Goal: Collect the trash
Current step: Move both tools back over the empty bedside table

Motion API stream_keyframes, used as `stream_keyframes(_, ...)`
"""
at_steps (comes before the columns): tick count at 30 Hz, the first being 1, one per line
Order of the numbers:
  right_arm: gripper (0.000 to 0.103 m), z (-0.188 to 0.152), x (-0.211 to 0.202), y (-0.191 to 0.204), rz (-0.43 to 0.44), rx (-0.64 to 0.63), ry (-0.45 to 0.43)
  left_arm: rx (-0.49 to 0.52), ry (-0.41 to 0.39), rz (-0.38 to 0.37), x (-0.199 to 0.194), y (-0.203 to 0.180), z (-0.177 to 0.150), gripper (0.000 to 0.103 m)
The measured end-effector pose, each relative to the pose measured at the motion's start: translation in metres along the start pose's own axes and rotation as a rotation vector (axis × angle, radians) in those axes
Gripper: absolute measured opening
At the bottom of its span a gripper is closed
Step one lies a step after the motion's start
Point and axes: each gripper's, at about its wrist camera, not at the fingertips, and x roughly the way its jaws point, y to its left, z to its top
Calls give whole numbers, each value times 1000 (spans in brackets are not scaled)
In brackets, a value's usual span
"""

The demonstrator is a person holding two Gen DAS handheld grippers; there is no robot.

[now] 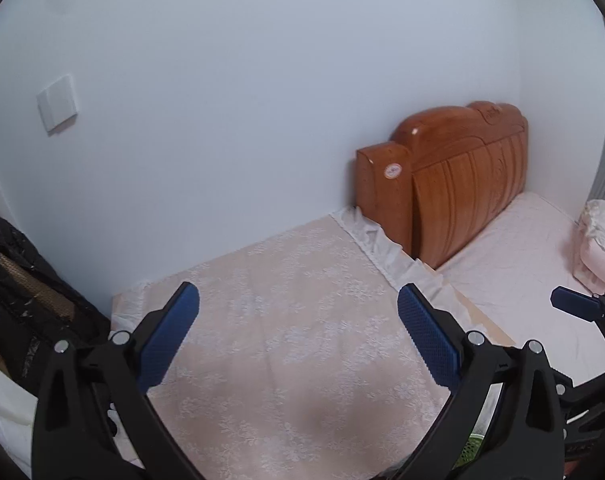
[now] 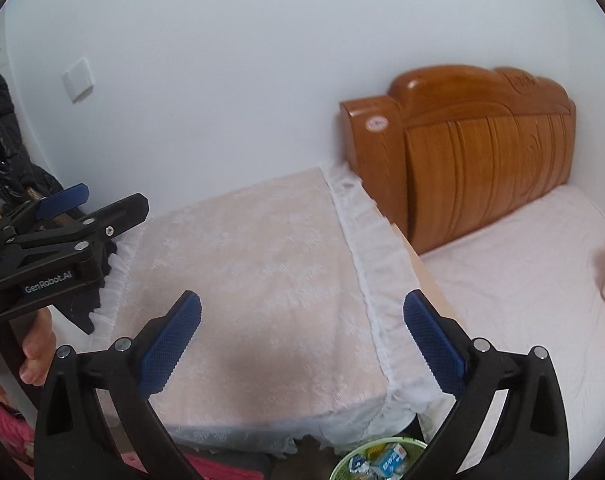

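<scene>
A green mesh basket (image 2: 344,465) sits on the floor below the table's front corner, with crumpled wrappers (image 2: 386,462) inside. A sliver of the basket (image 1: 472,446) also shows behind a finger in the left wrist view. My right gripper (image 2: 302,300) hangs open over the cloth-covered table (image 2: 262,264), nothing between its blue pads. My left gripper (image 1: 298,298) is open too, above the same table (image 1: 294,320) and holding nothing. In the right wrist view the left gripper (image 2: 114,198) shows at the left edge, held by a hand (image 2: 34,360). One right finger (image 1: 574,305) pokes in from the right.
A carved wooden headboard (image 2: 474,148) stands against the white wall beside the table. The pink-sheeted bed (image 2: 522,272) lies to the right, with folded bedding (image 1: 600,240) on it. Dark clothing (image 1: 18,280) hangs at the left. A wall switch (image 1: 57,104) is at upper left.
</scene>
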Motion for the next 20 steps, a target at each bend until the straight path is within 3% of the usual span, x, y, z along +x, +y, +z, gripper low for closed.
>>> stream_keyframes(6, 101, 21, 17, 36, 29, -61, 7, -42, -35, 42, 6, 28, 0, 95)
stream_keyframes(12, 101, 27, 31, 50, 69, -90, 36, -74, -15, 79, 13, 40, -4, 95)
stream_keyframes(20, 101, 26, 49, 74, 82, -104, 55, -93, 20, 72, 23, 50, -4, 95)
